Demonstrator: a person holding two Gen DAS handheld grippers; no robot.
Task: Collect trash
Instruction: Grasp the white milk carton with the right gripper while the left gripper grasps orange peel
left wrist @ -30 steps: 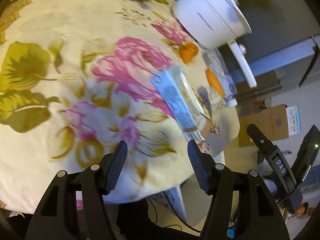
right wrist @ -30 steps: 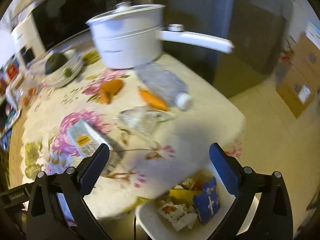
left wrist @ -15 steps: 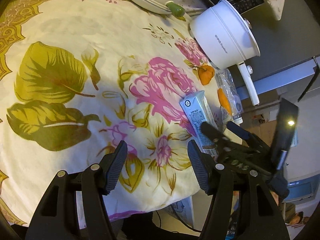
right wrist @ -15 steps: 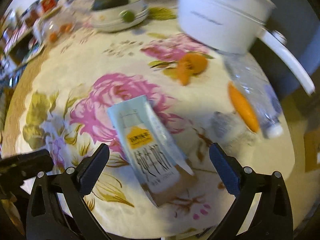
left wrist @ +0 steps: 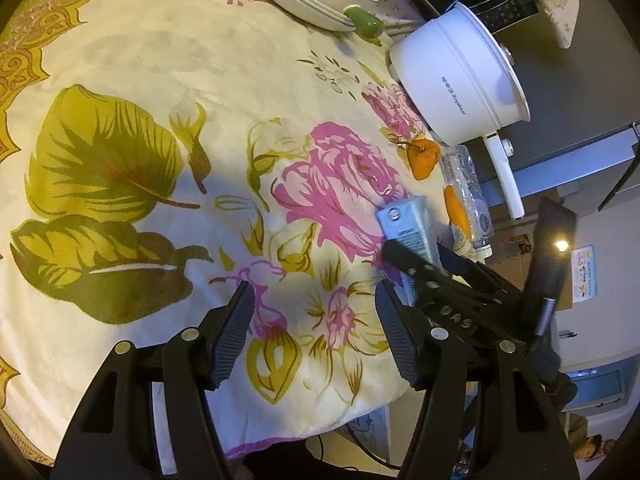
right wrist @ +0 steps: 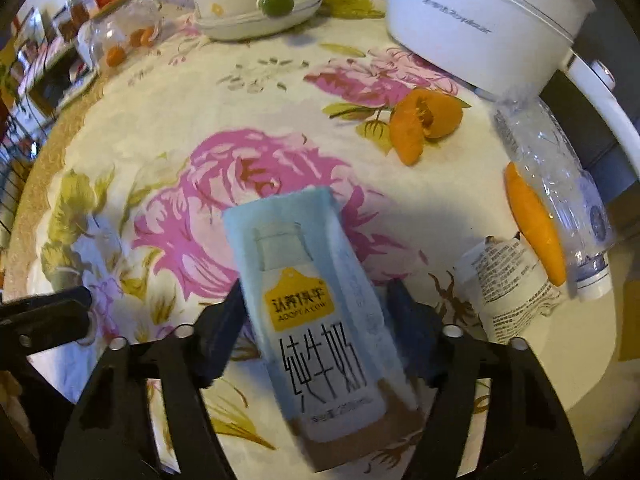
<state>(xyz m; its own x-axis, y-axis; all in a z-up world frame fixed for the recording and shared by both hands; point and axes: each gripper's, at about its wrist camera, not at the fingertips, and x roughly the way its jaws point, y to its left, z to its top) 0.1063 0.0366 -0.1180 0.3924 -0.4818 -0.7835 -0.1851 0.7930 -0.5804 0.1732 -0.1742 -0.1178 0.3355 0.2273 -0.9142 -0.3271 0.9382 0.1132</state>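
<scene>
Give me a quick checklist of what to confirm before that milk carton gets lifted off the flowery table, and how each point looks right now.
1. Milk carton sits between the jaws of the right gripper: ok; the jaws are closing on it.
2. Pads firmly pressing both carton sides: cannot tell; the picture is blurred there.
3. Carton free of neighbours: ok; the crumpled wrapper and plastic bottle lie apart from it.
4. Left gripper out of the way: ok; open, empty, over bare tablecloth.
5. White pot clear of the lift path: ok; it stands farther back.
6. Trash bin within reach: cannot tell; none in view.
</scene>
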